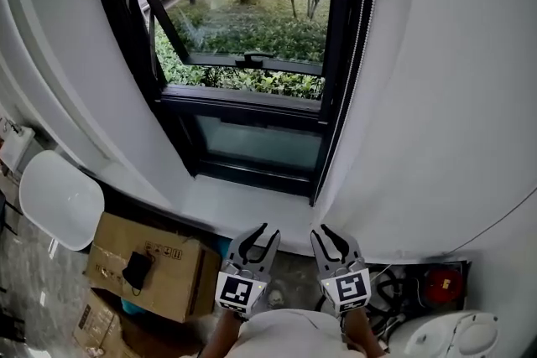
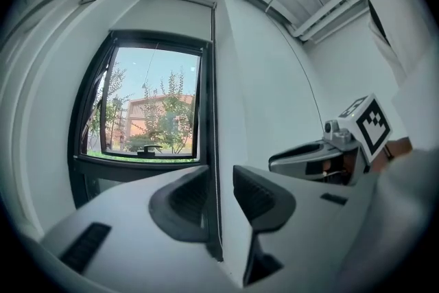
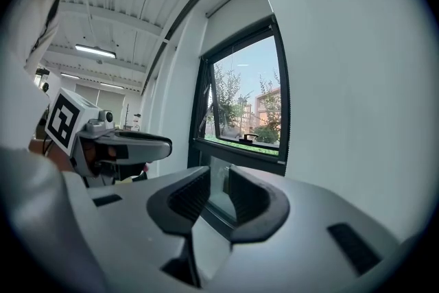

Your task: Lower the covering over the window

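Both tools sit at the bottom centre of the head view, the left tool (image 1: 263, 236) and the right tool (image 1: 327, 237) side by side. Their jaws are parted and hold nothing, and they are well short of the window (image 1: 252, 54) that fills the upper middle. Its glass is bare, and no covering shows in this view. A thin cord (image 1: 362, 12) hangs along the window's right edge.

In the left gripper view the jaws stand apart with only air between them. The cord (image 2: 212, 113) shows through the gap but hangs far beyond, beside the window at centre left. The covering (image 2: 178, 0), by the look of it a white roll, sits along the window's top edge, fully drawn up.

In the right gripper view the jaws are likewise apart and empty, aimed at the window's lower corner at centre frame. The covering (image 3: 236, 2) lies at upper centre.

The roll looks too high to grasp, so the cord is probably the place to take hold. It is likely light, limp and thin enough to slip between the pads. A square pinch at mid-height and a steady downward pull should suit it. Which strand lowers the covering cannot be told.
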